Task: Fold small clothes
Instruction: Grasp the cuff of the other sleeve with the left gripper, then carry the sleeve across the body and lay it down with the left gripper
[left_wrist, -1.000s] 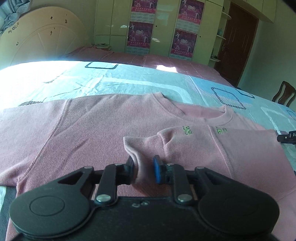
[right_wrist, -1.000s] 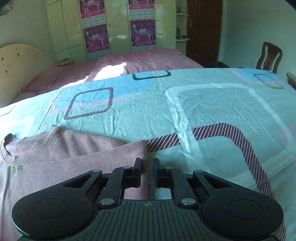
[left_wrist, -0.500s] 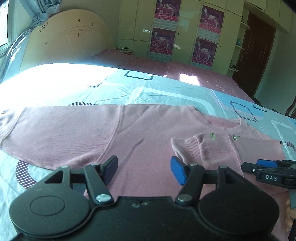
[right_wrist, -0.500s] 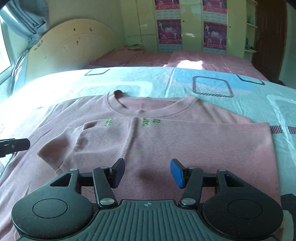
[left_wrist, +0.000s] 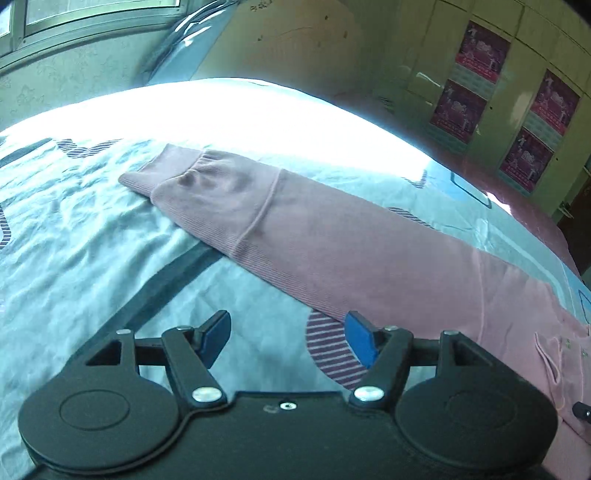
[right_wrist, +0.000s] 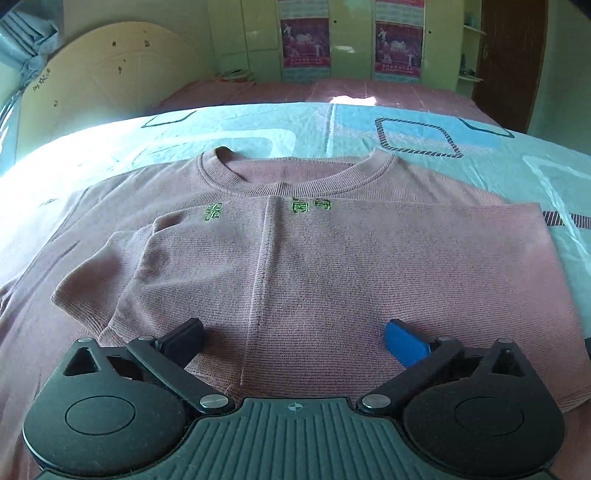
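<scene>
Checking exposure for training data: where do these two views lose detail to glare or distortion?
Left wrist view: sunlight blows out the far bedsheet to white behind the pink sleeve; the fisheye curves the bed edge. Right wrist view: evenly lit, the folded sweater and its green embroidery are sharp; glare only at the left edge.

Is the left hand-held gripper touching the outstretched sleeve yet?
Cannot tell. In the left wrist view the open left hand-held gripper has its right fingertip overlapping the pink sweater sleeve's edge; contact or hovering is unclear.

Pink sweater lies flat, one sleeve outstretched.
</scene>
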